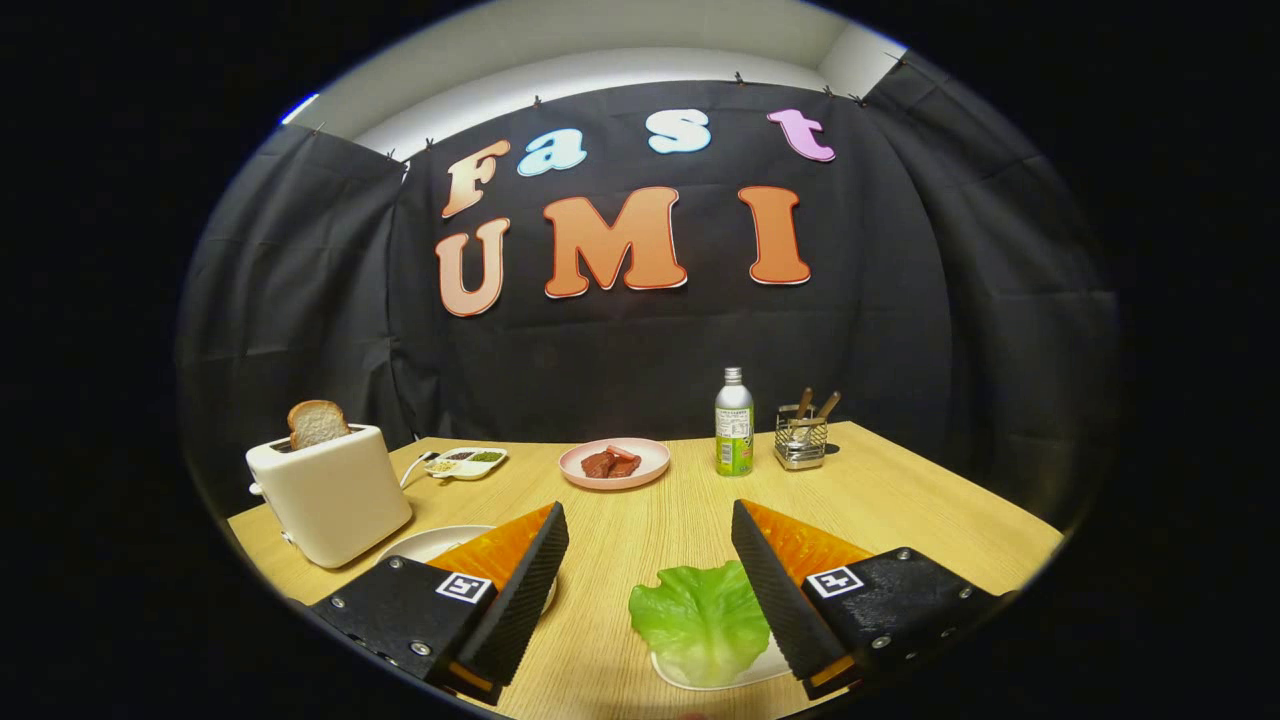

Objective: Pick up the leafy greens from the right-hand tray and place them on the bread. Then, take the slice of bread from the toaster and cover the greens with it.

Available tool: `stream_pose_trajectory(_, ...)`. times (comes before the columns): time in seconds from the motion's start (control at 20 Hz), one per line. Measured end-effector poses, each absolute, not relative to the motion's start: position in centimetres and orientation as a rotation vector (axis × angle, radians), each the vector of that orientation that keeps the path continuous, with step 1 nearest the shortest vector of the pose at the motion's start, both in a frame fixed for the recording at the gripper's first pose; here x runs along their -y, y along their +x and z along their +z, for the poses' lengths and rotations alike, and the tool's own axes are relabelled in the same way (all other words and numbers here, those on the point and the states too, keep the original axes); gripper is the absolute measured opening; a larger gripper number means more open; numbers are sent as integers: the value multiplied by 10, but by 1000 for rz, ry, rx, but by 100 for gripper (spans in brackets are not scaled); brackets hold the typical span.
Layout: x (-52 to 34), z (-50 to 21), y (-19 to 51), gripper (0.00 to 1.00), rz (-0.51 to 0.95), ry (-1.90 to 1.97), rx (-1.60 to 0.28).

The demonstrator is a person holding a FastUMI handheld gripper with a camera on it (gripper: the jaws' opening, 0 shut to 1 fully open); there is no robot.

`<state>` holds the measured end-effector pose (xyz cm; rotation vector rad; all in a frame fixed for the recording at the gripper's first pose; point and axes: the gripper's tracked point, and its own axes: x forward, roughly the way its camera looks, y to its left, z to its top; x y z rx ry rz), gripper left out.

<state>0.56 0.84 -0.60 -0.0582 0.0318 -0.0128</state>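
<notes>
Gripper view: the tool (650, 530) hangs released over a wooden counter (900, 500), fingers spread wide and gripping nothing. A green lettuce leaf (700, 615) lies on a white tray (765, 668) between the fingers, close against the right one, which hides part of leaf and tray. A white plate (430, 543) sits behind the left finger; what it carries cannot be made out. A bread slice (318, 423) stands in a white toaster (330, 490) beyond the left finger. Farther back sit a small condiment dish (467, 462), a pink plate (614, 463) of meat, a bottle (733, 422) and a wire utensil holder (802, 436).
</notes>
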Motion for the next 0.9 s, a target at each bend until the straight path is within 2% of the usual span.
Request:
stream_pose_trajectory(0.65,-16,19,22,98,-18,-84,-21)
stream_pose_trajectory(0.9,3,6,23,98,-46,-147,-98)
